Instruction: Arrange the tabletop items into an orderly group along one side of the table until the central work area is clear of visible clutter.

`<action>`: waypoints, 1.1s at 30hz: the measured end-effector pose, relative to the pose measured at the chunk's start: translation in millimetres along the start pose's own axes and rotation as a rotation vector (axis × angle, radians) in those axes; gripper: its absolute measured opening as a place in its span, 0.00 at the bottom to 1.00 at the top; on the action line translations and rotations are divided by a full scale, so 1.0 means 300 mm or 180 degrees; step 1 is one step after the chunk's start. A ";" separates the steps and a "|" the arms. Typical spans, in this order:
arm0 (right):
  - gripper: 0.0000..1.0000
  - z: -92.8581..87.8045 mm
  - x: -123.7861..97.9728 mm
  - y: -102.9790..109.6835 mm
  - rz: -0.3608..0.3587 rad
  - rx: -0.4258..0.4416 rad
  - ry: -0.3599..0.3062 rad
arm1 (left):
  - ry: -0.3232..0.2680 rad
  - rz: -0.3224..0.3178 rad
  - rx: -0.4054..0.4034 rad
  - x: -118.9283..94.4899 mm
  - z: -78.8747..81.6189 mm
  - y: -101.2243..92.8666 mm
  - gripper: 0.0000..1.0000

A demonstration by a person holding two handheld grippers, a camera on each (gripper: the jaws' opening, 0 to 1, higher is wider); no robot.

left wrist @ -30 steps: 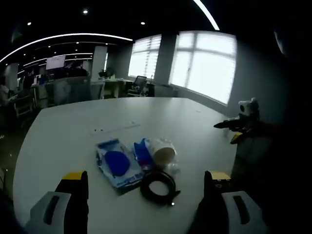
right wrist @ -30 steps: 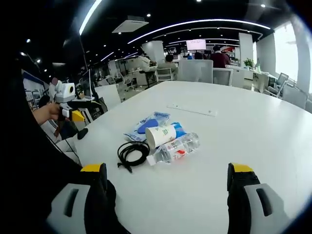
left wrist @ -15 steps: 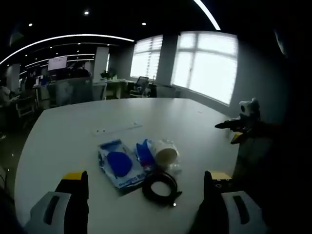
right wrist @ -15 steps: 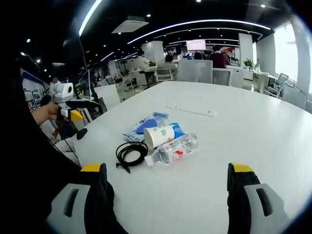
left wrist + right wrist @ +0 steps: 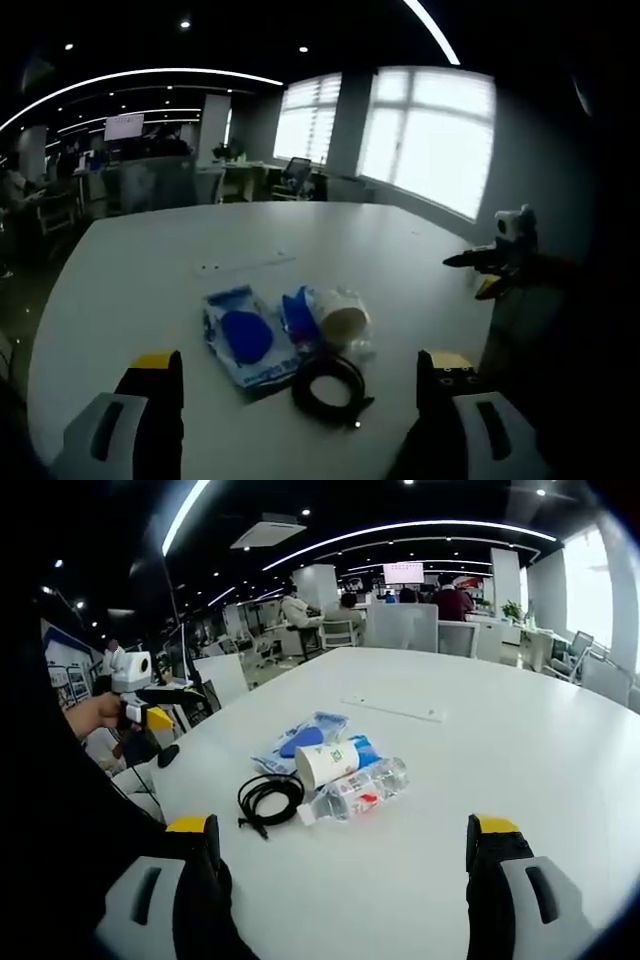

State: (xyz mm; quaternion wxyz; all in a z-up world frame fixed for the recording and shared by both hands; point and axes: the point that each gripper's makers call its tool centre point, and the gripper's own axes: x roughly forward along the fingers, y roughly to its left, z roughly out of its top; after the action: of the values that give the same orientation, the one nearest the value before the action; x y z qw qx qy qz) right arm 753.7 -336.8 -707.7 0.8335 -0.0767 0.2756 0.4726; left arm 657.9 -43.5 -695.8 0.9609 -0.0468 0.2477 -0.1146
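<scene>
Nothing moved: both my tongs [image 5: 298,372] [image 5: 340,842] gape empty; black coiled cable [image 5: 268,796] on white tabletop [image 5: 480,740] — grasp first, slide sideward.

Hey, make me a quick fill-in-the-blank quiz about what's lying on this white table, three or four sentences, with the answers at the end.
1. The cup lies on its ____.
2. The coiled cable is ____ in colour.
3. Both of the right gripper's jaws are tipped in ____.
4. Against the cup lies a clear plastic ____.

Answers: side; black; yellow; bottle
</scene>
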 end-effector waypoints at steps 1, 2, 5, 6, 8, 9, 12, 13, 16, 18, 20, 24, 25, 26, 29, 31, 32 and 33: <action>1.00 0.000 0.001 0.001 0.0005 0.0002 0.0005 | 0.0002 -0.0002 0.0001 0.000 -0.001 -0.001 0.95; 1.00 0.002 0.002 0.001 0.0012 0.0004 0.0004 | 0.0008 -0.0006 0.0005 0.001 -0.001 -0.002 0.95; 1.00 0.009 0.005 0.002 0.0029 0.0006 -0.0013 | 0.0014 -0.0015 0.0006 0.002 -0.001 -0.006 0.95; 1.00 0.012 0.006 0.002 0.0032 0.0001 -0.0019 | 0.0011 -0.0014 0.0005 0.003 0.001 -0.007 0.95; 1.00 0.018 0.009 0.001 0.0035 -0.0009 -0.0028 | 0.0001 -0.0013 -0.0001 0.005 0.007 -0.009 0.95; 1.00 0.022 0.010 0.000 0.0037 -0.0009 -0.0032 | -0.0003 -0.0009 -0.0007 0.007 0.008 -0.007 0.95; 1.00 0.031 0.014 -0.002 0.0049 -0.0012 -0.0052 | 0.0008 0.0006 -0.0013 0.012 0.012 -0.006 0.95; 1.00 0.032 0.016 -0.001 0.0052 -0.0018 -0.0046 | 0.0012 0.0002 -0.0021 0.013 0.012 -0.005 0.95; 1.00 0.037 0.019 -0.003 0.0046 -0.0027 -0.0049 | -0.0001 0.0006 -0.0020 0.013 0.017 -0.002 0.95; 1.00 0.046 0.021 -0.008 0.0028 -0.0031 -0.0065 | -0.0010 0.0009 -0.0031 0.012 0.023 0.000 0.95; 1.00 0.057 0.023 -0.012 0.0023 -0.0017 -0.0093 | -0.0044 0.0015 -0.0054 0.011 0.035 0.004 0.95; 1.00 0.074 0.029 -0.017 0.0029 -0.0018 -0.0125 | -0.0046 0.0061 -0.0072 0.014 0.041 0.015 0.95; 1.00 0.077 0.032 -0.017 0.0033 -0.0025 -0.0123 | -0.0026 0.0089 -0.0085 0.017 0.039 0.019 0.94; 1.00 0.081 0.037 -0.022 0.0016 -0.0033 -0.0118 | 0.0002 0.0111 -0.0107 0.019 0.035 0.022 0.94; 1.00 0.093 0.044 -0.028 0.0000 -0.0045 -0.0123 | 0.0041 0.0145 -0.0155 0.021 0.029 0.023 0.93; 1.00 0.100 0.049 -0.034 -0.0004 -0.0035 -0.0127 | 0.0036 0.0171 -0.0166 0.021 0.031 0.023 0.93; 0.99 0.103 0.051 -0.034 0.0006 -0.0032 -0.0127 | 0.0033 0.0184 -0.0174 0.021 0.031 0.024 0.93; 0.99 0.106 0.055 -0.034 0.0020 -0.0029 -0.0128 | 0.0034 0.0201 -0.0193 0.020 0.031 0.025 0.93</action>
State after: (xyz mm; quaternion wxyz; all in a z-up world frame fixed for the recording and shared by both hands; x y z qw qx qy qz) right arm 781.2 -317.5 -691.2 0.8371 -0.0702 0.2569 0.4779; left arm 669.1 -37.5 -691.6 0.9608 -0.0675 0.2575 -0.0768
